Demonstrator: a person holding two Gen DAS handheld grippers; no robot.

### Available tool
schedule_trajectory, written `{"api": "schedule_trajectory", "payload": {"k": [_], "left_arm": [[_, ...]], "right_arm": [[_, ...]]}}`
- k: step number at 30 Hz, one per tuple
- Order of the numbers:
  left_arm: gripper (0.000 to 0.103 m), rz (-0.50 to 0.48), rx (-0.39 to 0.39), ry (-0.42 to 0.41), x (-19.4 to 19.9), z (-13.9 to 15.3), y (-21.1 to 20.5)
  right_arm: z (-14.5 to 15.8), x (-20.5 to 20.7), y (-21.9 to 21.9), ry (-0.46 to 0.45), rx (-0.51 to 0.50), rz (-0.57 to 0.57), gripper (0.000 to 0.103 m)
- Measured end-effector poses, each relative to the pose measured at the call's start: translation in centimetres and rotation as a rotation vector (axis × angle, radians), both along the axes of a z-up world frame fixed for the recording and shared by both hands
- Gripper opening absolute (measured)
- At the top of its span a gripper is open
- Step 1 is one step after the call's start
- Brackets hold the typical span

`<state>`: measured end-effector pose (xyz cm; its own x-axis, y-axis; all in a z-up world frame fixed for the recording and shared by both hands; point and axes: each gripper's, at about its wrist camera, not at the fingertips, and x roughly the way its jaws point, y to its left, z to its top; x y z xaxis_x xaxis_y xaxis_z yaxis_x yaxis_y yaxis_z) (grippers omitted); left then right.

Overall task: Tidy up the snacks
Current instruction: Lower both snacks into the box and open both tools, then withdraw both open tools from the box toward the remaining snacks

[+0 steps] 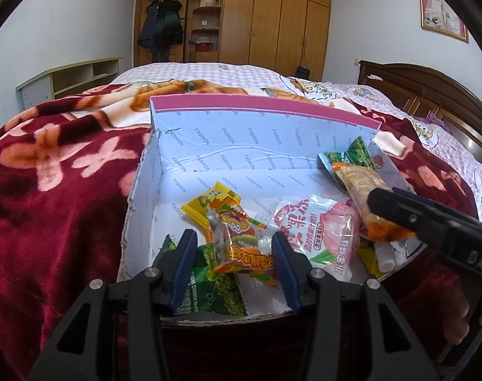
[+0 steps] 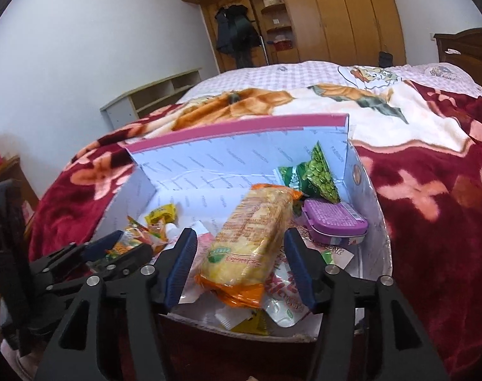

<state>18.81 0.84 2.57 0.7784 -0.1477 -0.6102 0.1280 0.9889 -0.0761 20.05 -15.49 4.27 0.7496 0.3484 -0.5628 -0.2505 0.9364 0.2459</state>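
**Right wrist view: cracker pack being set down in the box**

The right gripper (image 2: 241, 266) is straddling the orange cracker pack (image 2: 250, 238) with its blue pads standing clear of both sides, the pack lying on other snacks inside the cardboard box (image 2: 377, 238). The left gripper (image 1: 233, 265) is hovering over an orange candy packet (image 1: 241, 254); whether its pads are pressing I cannot tell. Backing straight out should be avoiding snagging the wrapper.

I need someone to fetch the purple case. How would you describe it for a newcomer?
On the red blanket sits an open white box. In its right corner, below the green pea packet, lies the purple case: the only hard, lidded item among soft wrappers.
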Motion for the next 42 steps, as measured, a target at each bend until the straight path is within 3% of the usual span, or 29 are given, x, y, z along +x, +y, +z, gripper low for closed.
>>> {"api": "schedule_trajectory", "payload": {"k": [15,42], "left_arm": [[0.054,0.002,-0.053,-0.007,-1.6,1.5,0.4],[0.055,-0.04,-0.108,0.009,-8.9,3.1,0.4]], "right_arm": [[1.3,-3.5,-1.0,-0.024,0.048,0.007,0.06],[1.0,-11.8,-1.1,0.011,0.043,-0.021,0.06]]}}
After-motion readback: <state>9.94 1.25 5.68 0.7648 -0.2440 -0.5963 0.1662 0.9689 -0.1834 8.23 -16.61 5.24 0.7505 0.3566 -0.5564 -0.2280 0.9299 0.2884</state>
